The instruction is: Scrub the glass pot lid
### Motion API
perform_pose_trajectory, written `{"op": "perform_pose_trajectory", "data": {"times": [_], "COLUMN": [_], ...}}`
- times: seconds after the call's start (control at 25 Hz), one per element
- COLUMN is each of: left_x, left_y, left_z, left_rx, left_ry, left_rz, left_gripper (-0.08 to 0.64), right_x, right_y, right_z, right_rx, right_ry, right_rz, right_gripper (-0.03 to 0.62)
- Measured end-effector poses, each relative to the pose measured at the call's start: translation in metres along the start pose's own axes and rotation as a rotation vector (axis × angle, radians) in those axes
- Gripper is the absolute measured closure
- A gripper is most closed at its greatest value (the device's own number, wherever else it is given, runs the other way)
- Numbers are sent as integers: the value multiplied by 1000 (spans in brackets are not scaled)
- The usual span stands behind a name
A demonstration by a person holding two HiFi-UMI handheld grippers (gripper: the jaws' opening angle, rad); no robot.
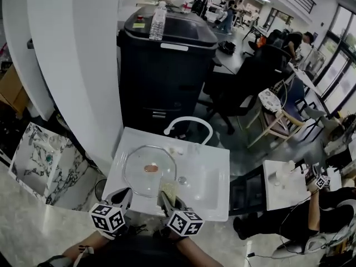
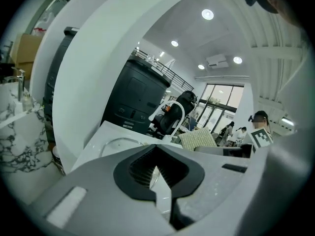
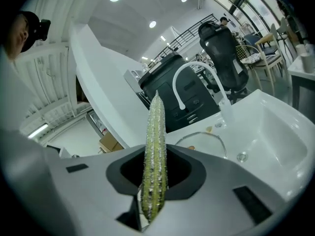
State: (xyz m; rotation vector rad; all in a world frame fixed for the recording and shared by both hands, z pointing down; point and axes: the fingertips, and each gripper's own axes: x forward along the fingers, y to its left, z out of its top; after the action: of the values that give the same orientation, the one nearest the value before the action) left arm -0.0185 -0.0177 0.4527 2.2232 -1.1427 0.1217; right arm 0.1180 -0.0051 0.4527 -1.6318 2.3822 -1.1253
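Observation:
The round glass pot lid [image 1: 146, 177], with a reddish knob in its middle, lies over the left part of the white sink [image 1: 214, 196]. My left gripper [image 1: 121, 196] is at the lid's near rim and looks shut on that edge. In the left gripper view a thin glass edge runs between the dark pads [image 2: 156, 173], and the lid's rim [image 2: 115, 141] arcs beyond. My right gripper [image 1: 167, 200] is shut on a yellow-green scrub pad [image 1: 169, 189] just above the lid's near right rim. The pad [image 3: 155, 141] stands edge-on between the right gripper [image 3: 154, 178] pads, with the lid [image 3: 204, 140] beyond.
A white curved faucet [image 1: 189, 121] rises at the sink's far edge, and the drain [image 1: 182, 179] is right of the lid. A black cabinet [image 1: 167, 71] with a water bottle [image 1: 157, 21] stands behind. A white column [image 1: 78, 65] is at left. A seated person [image 1: 325, 204] is at right.

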Motion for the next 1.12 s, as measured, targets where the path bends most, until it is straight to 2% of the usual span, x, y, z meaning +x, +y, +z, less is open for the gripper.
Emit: {"op": "perform_pose_trajectory", "data": {"times": [0.16,0.36,0.6,0.76,0.92,1.12], "left_x": [7,44,29,28,24,-7], "left_y": [-17,-21,0,25,45,88], "left_z": [8,37,14,10,24,30], "left_rx": [8,27,-39,-86,-110,-163], "left_ry": [-50,-115,-69,-51,-65,-100], "left_rz": [76,138,264,263,239,302], "left_gripper": [560,560,560,560,560,560], "right_x": [4,33,63,106,160,239], "right_y": [-18,-57,-112,-119,-119,-104], "right_z": [35,88,81,69,60,30], "right_rx": [-5,-20,22,-12,-78,-147], "right_ry": [-15,-53,44,121,197,363], "right_rz": [80,146,81,57,31,49], "right_gripper": [526,526,526,526,526,526]}}
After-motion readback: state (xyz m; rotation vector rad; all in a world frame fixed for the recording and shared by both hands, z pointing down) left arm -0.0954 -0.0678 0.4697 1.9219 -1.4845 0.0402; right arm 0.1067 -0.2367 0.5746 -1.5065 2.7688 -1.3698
